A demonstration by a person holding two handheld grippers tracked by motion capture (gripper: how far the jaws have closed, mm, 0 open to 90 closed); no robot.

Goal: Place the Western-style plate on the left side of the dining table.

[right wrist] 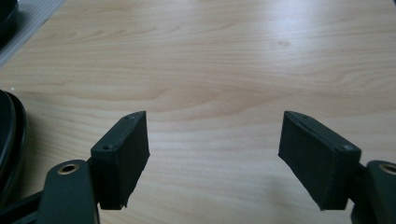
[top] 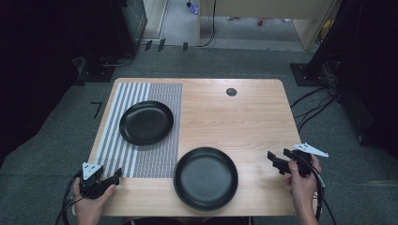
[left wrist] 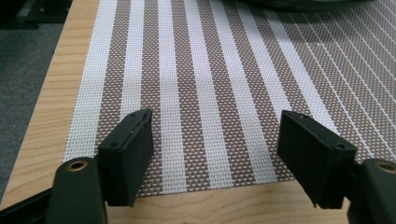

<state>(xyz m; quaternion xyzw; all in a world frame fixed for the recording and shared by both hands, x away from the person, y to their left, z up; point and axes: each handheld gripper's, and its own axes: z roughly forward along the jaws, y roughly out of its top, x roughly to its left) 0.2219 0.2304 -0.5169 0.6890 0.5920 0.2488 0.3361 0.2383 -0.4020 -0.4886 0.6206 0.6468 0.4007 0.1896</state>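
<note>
My left gripper (top: 116, 175) sits at the table's (top: 253, 117) near-left corner, jaws spread wide over the near edge of the striped woven placemat (top: 141, 126), gripping nothing; on the mat beyond it rests a black plate (top: 146, 122), cut off at the top of the left gripper view. A second, larger black plate (top: 205, 177) lies on bare wood near the front edge, between my two hands, with a small dark round grommet (top: 231, 92) far back. My right gripper (top: 278, 158) hangs near the right edge, jaws apart and empty over bare wood, that larger plate's rim (right wrist: 11, 140) clipped at its view's left.
</note>
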